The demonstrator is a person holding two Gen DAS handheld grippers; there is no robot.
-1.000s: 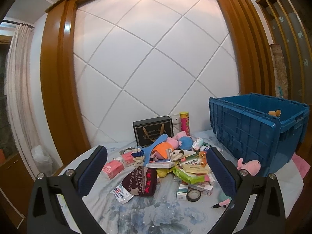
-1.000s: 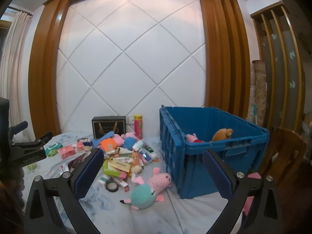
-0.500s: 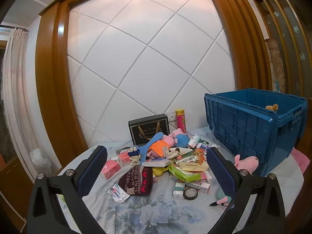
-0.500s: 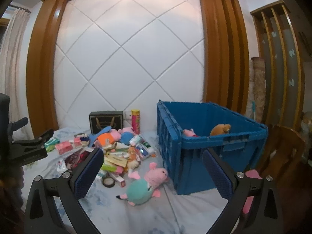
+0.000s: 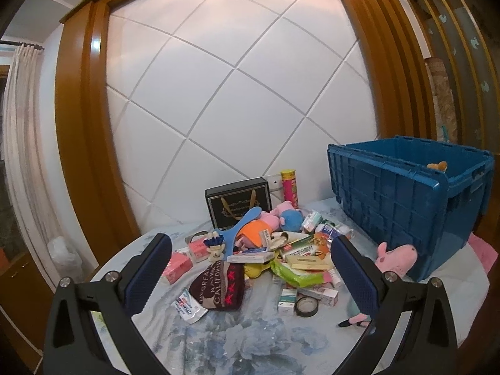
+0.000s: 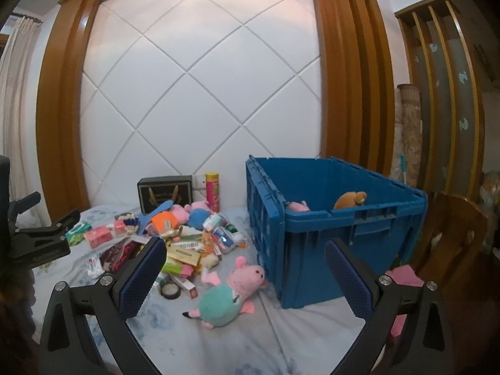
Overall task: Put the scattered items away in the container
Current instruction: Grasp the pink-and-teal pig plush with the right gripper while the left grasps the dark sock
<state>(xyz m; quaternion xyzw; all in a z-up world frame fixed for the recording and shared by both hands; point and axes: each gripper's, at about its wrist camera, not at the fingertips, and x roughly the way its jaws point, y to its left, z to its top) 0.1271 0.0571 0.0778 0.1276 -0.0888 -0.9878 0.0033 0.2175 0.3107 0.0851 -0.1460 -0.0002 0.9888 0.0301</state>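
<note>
Grippers, left [image 5: 250, 276] and right [image 6: 245, 276], fingers apart and empty, have edged nearer the blue plastic crate [image 6: 337, 228]; pink-headed plush pig [image 6: 231, 293] beside it awaits pickup.

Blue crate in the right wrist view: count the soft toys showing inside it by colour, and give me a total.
Pink soft toy: 1
Brown soft toy: 1
Total showing inside the blue crate: 2

I hold my left gripper [image 5: 250, 268] and right gripper [image 6: 245, 270] level, jaws spread wide, both empty.
</note>
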